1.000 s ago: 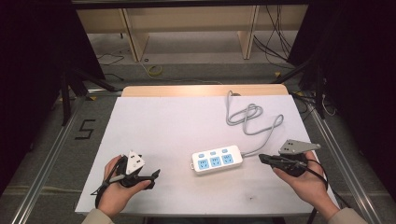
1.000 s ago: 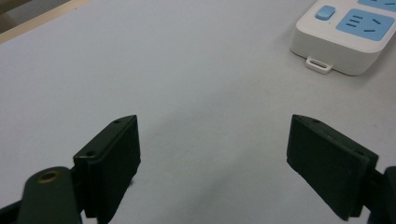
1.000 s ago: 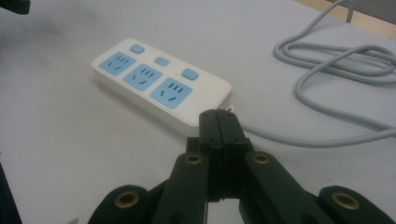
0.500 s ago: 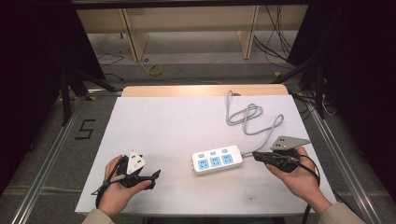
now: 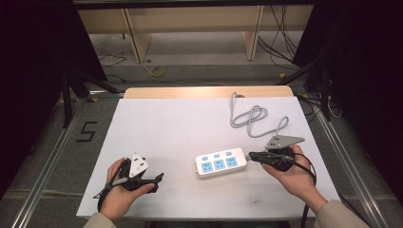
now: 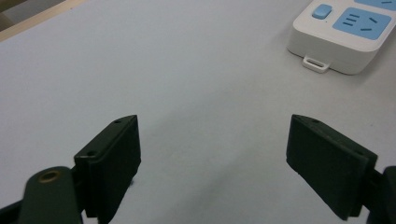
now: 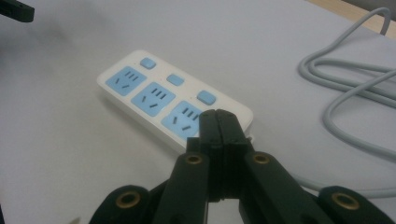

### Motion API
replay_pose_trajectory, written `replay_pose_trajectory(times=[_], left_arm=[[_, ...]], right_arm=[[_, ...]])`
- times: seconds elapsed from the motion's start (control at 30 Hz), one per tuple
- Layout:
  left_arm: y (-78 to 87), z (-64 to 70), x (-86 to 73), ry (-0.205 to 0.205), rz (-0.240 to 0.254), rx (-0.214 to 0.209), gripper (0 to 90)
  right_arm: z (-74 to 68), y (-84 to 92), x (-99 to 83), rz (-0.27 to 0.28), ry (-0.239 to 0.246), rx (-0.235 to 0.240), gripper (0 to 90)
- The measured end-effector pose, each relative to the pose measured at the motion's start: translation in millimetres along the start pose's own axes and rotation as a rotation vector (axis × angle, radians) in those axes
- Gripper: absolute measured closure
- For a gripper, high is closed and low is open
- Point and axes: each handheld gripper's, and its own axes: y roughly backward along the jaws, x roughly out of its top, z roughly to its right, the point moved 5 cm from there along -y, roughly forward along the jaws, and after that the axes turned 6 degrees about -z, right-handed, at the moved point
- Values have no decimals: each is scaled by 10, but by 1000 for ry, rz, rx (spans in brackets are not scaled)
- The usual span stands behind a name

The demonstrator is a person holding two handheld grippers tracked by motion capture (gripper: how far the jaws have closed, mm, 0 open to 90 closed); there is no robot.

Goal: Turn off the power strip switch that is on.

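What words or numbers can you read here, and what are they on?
"5": a dark mark on the floor left of the table.
The power strip carries no readable words: just blue sockets and buttons in the right gripper view.
Nothing else bears writing.

Bright, even light falls on the white bench [image 5: 190, 128] while the room around it sits dark. Shadows fall soft and faint. The close views look slightly soft and hazy, with no glare.
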Motion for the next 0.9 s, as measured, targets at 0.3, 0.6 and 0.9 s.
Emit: replay_pose_trajectory(times=[0.3, 0.6, 0.9], left_arm=[[-2, 0, -1, 0, 0, -1, 174], [-2, 0, 0, 0, 0, -1, 174], [-1, 1, 0, 0, 0, 0, 175]], right_arm=[[-40, -76, 72, -8, 11, 6, 900], [-68, -156, 150, -18, 17, 11, 900], [-84, -218, 203, -29, 21, 17, 900]])
